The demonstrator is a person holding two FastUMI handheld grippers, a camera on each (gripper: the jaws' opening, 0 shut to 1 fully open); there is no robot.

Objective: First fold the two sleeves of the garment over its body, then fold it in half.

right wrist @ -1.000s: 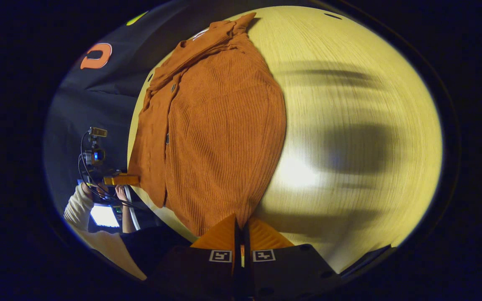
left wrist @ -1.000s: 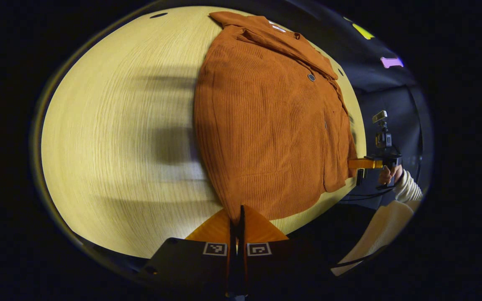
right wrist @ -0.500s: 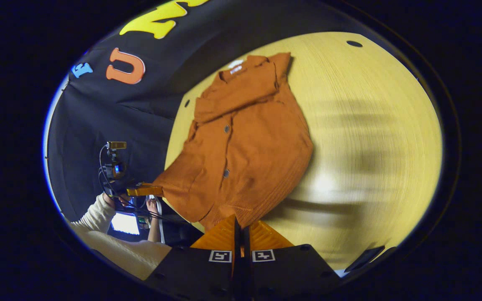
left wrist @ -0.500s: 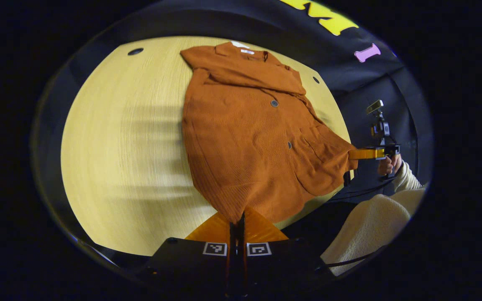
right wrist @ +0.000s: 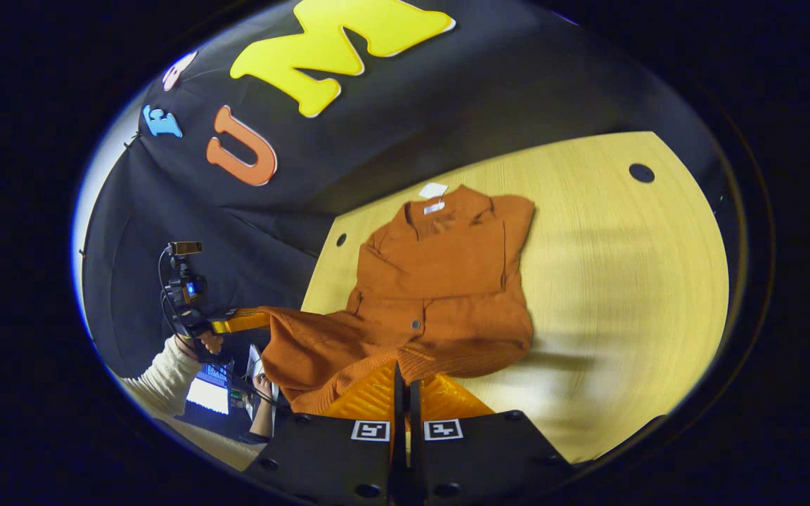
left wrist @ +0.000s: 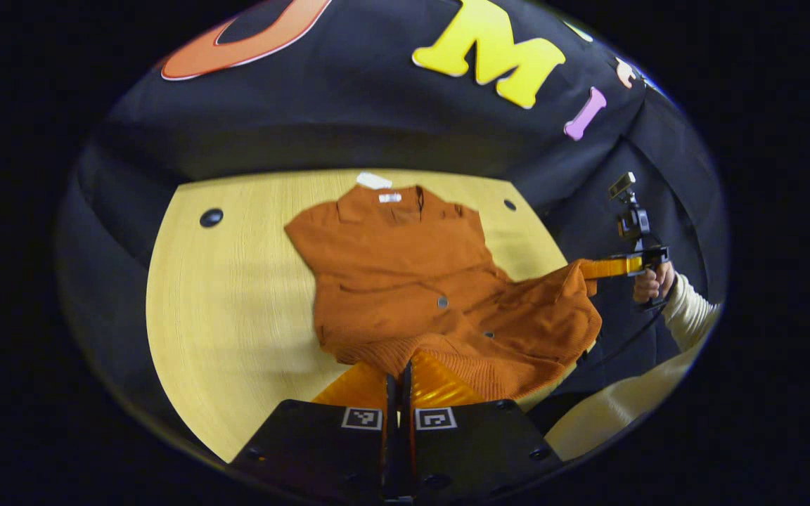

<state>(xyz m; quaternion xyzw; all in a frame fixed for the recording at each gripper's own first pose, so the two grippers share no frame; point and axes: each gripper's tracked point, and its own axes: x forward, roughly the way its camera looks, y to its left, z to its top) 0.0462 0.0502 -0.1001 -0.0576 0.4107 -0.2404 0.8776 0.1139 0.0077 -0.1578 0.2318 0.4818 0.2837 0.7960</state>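
Left gripper view had the left gripper [left wrist: 398, 379] at bottom centre, fingers pressed together with the hem [left wrist: 447, 362] of the garment [left wrist: 405, 274] pinched between them, the cloth bunching right at the tips. Garment was a rust-orange ribbed button-up, collar [left wrist: 405, 200] at the far end of the table [left wrist: 236, 295] near the wall, white tag [left wrist: 375, 180] lying just past the collar. Sleeves looked folded in over the body (upper half flat on the wood, lower half raised off it and draped toward the camera). Right gripper [left wrist: 591, 269] showed farther off at the right, held by a hand [left wrist: 647, 281] in a cream sleeve [left wrist: 686, 316], its tips closed on the other hem corner, cloth pulled up into a peak there. Right gripper view gave the same from the other side: right gripper [right wrist: 403, 383] at bottom centre, fingers together on the hem [right wrist: 349, 379], fabric folded over the tips. Left gripper [right wrist: 250, 322] showed at the left, clamped on the far corner, a hand [right wrist: 204, 341] behind it. Garment [right wrist: 447, 281] lay with its collar end flat on the table [right wrist: 623, 281], a dark button [right wrist: 415, 325] visible near mid-body, and the near edge hung between the two grippers off the table's front edge. A lit screen [right wrist: 209, 396] sat low at the left.
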